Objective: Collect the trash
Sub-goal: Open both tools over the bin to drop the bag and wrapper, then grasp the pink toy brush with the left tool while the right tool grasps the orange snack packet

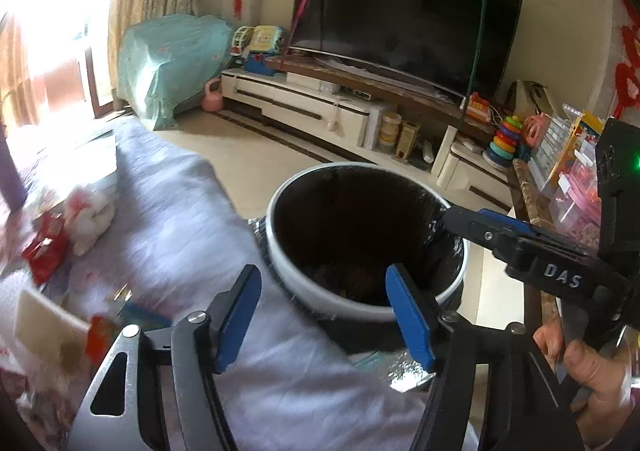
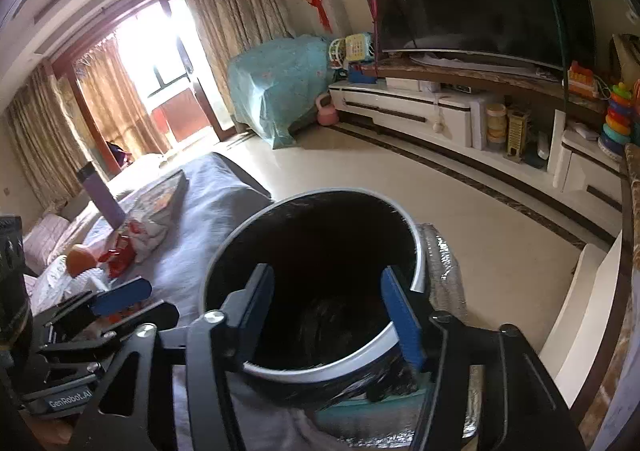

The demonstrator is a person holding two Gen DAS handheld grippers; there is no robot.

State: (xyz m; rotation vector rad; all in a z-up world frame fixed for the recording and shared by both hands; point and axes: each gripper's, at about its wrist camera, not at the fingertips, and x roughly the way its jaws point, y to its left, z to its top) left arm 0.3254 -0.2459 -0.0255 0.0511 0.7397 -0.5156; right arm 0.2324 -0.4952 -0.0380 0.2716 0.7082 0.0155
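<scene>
Trash bin point(image 2: 416, 275) beneath both empty jaws

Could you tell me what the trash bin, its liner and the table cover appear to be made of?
Trash bin: probably smooth plastic; its white rim has a glossy sheen.
Liner: thin black plastic film, crinkled and glinting over the rim.
Table cover: soft matte fabric, pale lavender, draped in folds.

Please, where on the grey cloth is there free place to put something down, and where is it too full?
Free: the grey cloth between the trash bin and the red wrappers. Crowded: the far end, with wrappers, an orange, a purple box and a book.
</scene>
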